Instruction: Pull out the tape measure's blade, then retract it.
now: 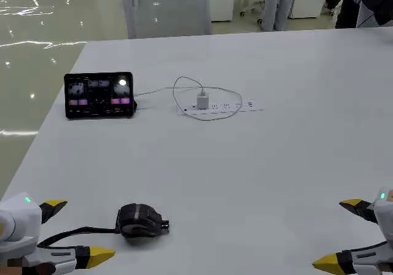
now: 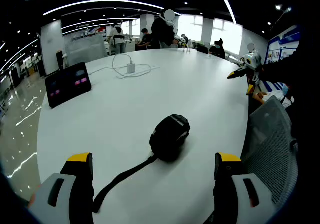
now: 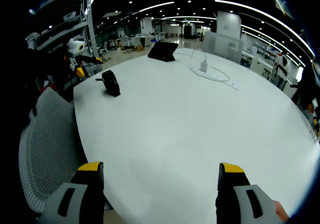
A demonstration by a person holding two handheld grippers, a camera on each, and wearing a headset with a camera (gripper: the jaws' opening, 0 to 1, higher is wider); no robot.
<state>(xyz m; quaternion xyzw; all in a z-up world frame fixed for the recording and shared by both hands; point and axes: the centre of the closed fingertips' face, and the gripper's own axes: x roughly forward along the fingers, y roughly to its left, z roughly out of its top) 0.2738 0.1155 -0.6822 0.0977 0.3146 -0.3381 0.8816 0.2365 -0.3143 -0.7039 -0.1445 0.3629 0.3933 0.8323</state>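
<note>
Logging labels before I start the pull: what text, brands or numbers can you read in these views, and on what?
No text here can be read.
Tablet: lit screen with pink tiles, any writing too small.
Power strip: dark marks, too small to read.
Tape measure: black case, no legible label.
Blue wall board: too blurred to read.

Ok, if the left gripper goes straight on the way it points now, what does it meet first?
The left gripper would meet the tape measure, on the table just ahead, in line with the gap between its fingers. Its strap trails back toward one finger and may touch first; depth is unclear.
</note>
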